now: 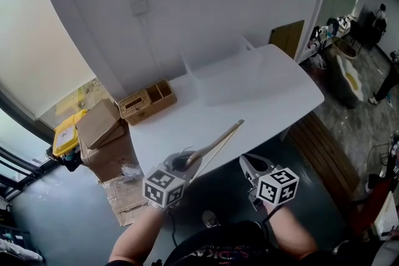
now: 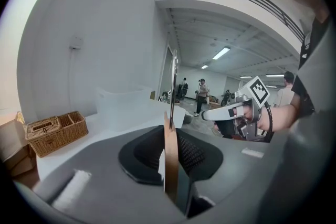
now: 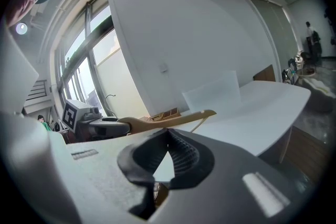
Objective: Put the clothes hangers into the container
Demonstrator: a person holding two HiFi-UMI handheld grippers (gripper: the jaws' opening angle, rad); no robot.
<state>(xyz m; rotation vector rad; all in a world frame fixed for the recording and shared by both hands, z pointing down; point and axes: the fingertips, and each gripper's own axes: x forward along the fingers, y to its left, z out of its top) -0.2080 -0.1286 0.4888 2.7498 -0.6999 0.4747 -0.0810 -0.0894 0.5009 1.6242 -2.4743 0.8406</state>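
Wooden clothes hanger (image 1: 215,145): clamped at its near, broader end in the left gripper (image 1: 184,162), far end pointing out over the white table (image 1: 280,103) toward the container (image 1: 230,75). In the air, resting on nothing, near the table's front edge and well apart from the container. Seen edge-on in the left gripper view, flat faces against the ribbed pads. Gripped that way probably so the thin board cannot twist or slide. Jaws narrow, pressed on the wood from both sides. Thin dark rod beyond the wood in that view; hook or lower bar, cannot tell.

Held lengthwise toward the container, likely so as to go in end first over the near wall. Container translucent, open-topped, standing at the back of the table by the room wall. No hanger visible inside, though hard to judge through the cloudy sides.

Right gripper (image 1: 254,166) just beside the left one, off the table's front edge. Jaws drawn together at the tips, nothing between them, only table showing through the gap. Low and aside, presumably clear of the hanger's way and free to steady it if needed.

Wicker basket (image 1: 146,101) at the table's left end, near the container but apart from it. Cardboard boxes (image 1: 103,131) on the floor beyond. Neither in the likely path.

Judged step: carrying to the container, drop not yet done. Risk: long far end catching the rim on the way in.
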